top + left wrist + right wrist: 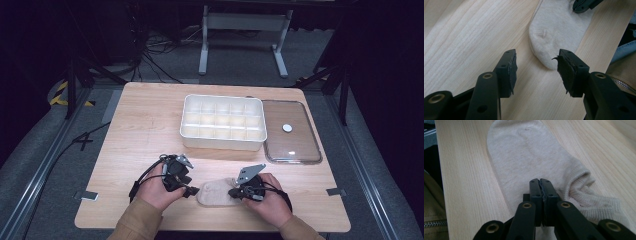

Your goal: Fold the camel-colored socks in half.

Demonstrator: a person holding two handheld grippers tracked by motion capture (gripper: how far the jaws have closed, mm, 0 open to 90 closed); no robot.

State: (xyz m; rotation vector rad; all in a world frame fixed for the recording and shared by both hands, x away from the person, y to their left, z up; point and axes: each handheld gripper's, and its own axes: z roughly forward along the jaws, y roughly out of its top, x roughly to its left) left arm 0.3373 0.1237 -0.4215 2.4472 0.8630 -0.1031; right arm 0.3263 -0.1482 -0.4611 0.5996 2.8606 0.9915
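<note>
On table near edge: beige sock [216, 194]; right tool [540, 182] closed over it; left tool [536, 67] open at toe.

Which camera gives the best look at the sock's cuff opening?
The right gripper view: the sock lies close up, its ribbed cuff gaping beside the shut jaws. The left gripper view shows its rounded toe; the high view, a small beige shape.

no readable text, label, brand, number or sign appears on anything here.
</note>
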